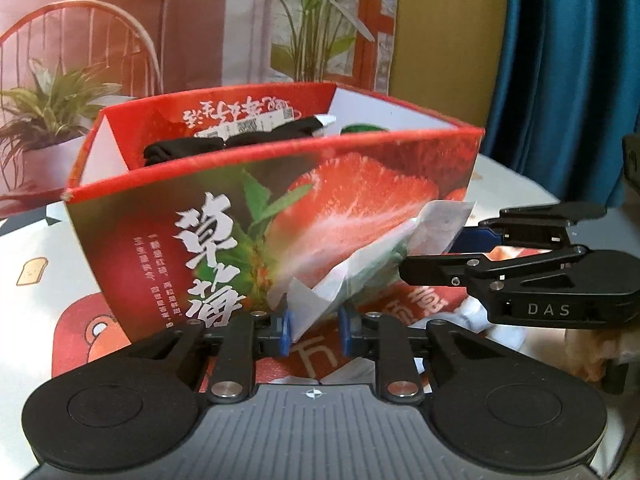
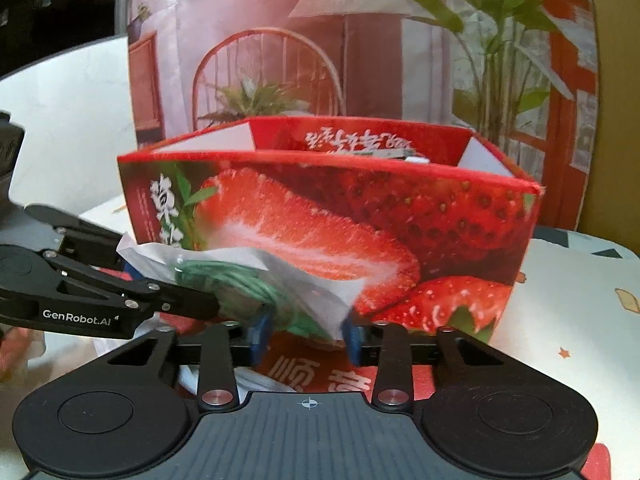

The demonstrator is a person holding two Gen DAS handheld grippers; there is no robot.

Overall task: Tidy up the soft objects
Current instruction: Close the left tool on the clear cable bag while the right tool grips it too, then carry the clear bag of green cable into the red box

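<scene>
Both tools, the left tool (image 1: 315, 330) and right tool (image 2: 306, 336), are gripping one clear packet (image 2: 256, 276) before the strawberry box (image 1: 280, 200), fingers closed on it.

Directly ahead of both grippers stood the open strawberry box (image 1: 280, 208), resting on the table (image 1: 24, 248). Between the box's near wall and the left gripper (image 1: 314, 330) hung a clear bag (image 1: 360, 264) with something coiled inside, its lower corner between that gripper's fingers. The right gripper (image 1: 432, 268) came in from the left gripper's right side and met the same bag. Inside the box, toward its far wall, lay a dark folded cloth (image 1: 224, 144). Behind the box stood a printed backdrop (image 1: 180, 20).
</scene>
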